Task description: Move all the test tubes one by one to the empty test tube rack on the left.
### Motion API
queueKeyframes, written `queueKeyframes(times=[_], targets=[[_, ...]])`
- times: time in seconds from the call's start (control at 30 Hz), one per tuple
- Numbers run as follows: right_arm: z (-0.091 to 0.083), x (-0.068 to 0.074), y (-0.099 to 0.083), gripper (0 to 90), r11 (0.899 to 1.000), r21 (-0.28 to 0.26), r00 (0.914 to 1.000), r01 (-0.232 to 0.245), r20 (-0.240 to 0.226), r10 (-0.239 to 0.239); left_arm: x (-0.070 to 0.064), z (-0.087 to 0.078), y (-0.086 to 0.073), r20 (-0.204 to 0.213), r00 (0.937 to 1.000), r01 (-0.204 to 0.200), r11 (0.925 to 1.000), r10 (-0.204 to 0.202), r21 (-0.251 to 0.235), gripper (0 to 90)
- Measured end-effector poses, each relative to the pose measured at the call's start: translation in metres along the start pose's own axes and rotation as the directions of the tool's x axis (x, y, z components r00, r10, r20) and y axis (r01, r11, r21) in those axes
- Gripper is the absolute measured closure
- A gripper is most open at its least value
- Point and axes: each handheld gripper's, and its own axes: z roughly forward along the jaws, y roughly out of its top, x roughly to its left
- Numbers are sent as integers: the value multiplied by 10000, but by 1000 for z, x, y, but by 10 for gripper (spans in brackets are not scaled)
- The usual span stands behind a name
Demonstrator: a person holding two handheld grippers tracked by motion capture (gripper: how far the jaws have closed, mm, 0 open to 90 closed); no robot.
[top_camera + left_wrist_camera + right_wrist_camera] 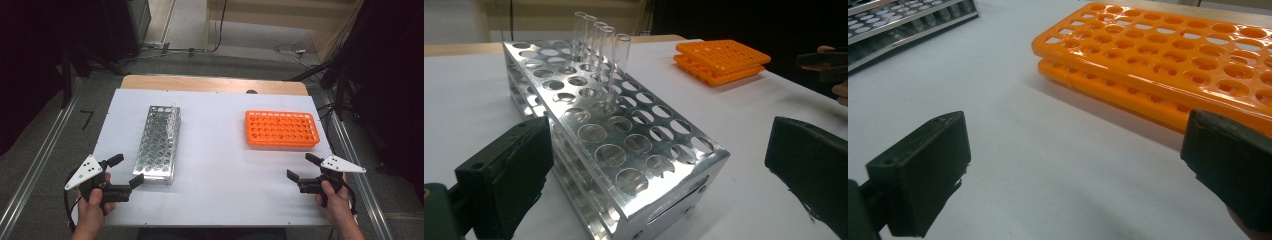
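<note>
Nearest the camera, at the bottom edge of the high view, two hands each hold a hand-held gripper: the left hand-held gripper [123, 171] sits with its jaws spread wide just beside the near end of the metal rack [159, 143], and the right hand-held gripper [303, 167] hovers with its jaws equally apart, near the orange rack [281, 128] but not touching it. Neither holds anything. Both racks rest on the white worktop [220, 175], well apart from each other, metal one to the left, orange one to the right. In the left gripper view, several clear glass tubes [601, 42] stand upright in the far holes of the metal rack, while the orange rack's holes in the right gripper view look empty. Judging from this, the work seems to be at its opening step, an approach before any grasp. A likely next move is for the left hand-held gripper to reach past the empty near holes to the tubes at the far end, line its jaws up either side of one tube, and close gently, since thin glass may slip or crack
</note>
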Motion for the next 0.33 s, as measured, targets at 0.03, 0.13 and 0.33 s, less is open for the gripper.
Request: queueKeyframes(times=[0.03, 0.13, 0.33], targets=[[1, 0, 0, 0, 10000, 24, 10000, 9, -8, -9, 0, 0, 0, -13, 10000, 28, 10000, -28, 5, 0], [2, 1, 0, 0, 10000, 59, 10000, 44, -58, -43, 1, 0, -1, -9, 10000, 0, 10000, 0, -3, 0], [4, 3, 1, 0, 9999, 89, 9999, 101, -77, -100, 1, 1, -2, -21, 10000, -49, 10000, 50, 70, 0]])
